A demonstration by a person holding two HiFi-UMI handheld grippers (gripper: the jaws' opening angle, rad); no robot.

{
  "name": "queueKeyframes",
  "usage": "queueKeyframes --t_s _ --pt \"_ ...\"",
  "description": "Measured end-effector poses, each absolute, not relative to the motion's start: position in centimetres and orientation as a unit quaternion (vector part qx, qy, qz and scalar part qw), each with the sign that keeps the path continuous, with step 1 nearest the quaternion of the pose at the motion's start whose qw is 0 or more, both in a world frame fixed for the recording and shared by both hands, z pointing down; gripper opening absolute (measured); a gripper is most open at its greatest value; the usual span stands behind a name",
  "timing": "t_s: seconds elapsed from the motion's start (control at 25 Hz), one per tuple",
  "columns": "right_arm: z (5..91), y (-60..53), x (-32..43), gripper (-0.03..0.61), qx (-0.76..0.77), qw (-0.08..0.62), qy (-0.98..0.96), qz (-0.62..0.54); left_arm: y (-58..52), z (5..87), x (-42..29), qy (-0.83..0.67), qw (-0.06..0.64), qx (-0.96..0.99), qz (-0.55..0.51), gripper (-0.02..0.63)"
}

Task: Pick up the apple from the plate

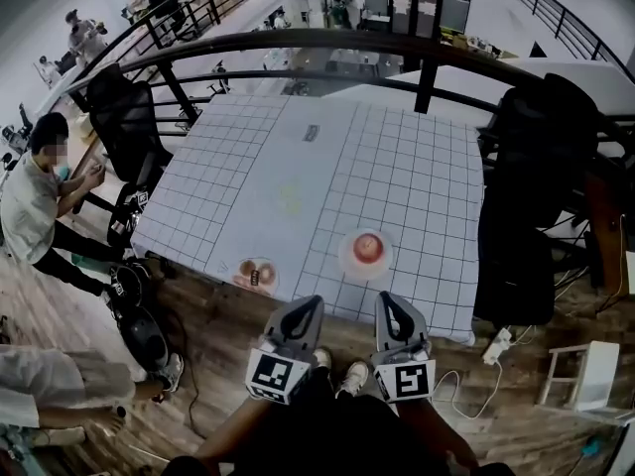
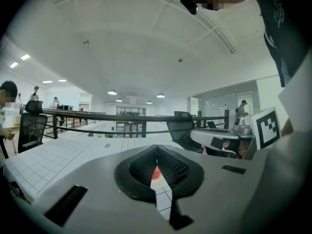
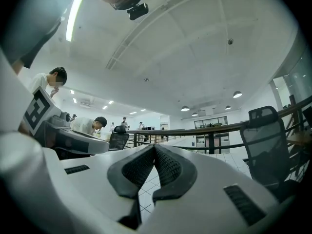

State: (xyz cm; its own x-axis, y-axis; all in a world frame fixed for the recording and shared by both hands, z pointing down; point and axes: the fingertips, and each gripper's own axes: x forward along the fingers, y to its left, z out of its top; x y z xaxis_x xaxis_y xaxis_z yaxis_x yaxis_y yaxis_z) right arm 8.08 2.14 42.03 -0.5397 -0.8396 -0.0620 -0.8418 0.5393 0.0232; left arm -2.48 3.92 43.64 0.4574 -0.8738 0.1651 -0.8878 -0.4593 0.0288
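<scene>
Both hand-held grippers are low at the near edge of the table (image 1: 298, 167), which has a white grid-lined cloth over it, and they point across it side by side. The left gripper (image 1: 314, 303) has its jaws brought together, the dark ribbed pads meeting at the tips with nothing caught between them. In the left gripper view a sliver of red and some grid cloth show through the slot below the closed tips. The right gripper (image 1: 386, 298) is likewise pinched closed and empty, its pads meeting along a single seam in the right gripper view. The apple (image 1: 367, 247) sits on a small round plate (image 1: 344, 262) just ahead of the two grippers, in the gap between their lines. It is nearer the right gripper's tip and a little to that tip's left, and neither gripper touches it. A second plate (image 1: 256, 273) holding something brownish that I can't make out lies ahead and to the left of the left gripper, near the table's front edge. A black office chair (image 1: 536, 196) stands off to the right gripper's right, beside the table. Well to the left of the left gripper, a person (image 1: 30, 201) sits by another dark chair (image 1: 124, 117). Beyond the table's far edge runs a curved black railing (image 1: 327, 40).
</scene>
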Motion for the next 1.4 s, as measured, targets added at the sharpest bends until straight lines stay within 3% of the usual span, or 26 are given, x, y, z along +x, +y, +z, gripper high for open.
queueKeyframes --t_s 0.48,0.64,1.4 --pt "41.8 -3.0 6.4 0.023 -0.502 0.026 0.864 0.021 -3.1 43.9 -3.6 -0.494 0.068 0.865 0.049 0.021" --pt "43.1 -4.4 5.7 0.023 -0.505 -0.007 0.863 0.027 -5.3 44.3 -4.5 -0.486 0.062 0.871 0.048 0.021" --pt "44.9 -10.0 3.1 0.023 -0.526 -0.032 0.849 0.038 -13.0 46.6 -4.8 -0.430 0.052 0.900 0.047 0.021"
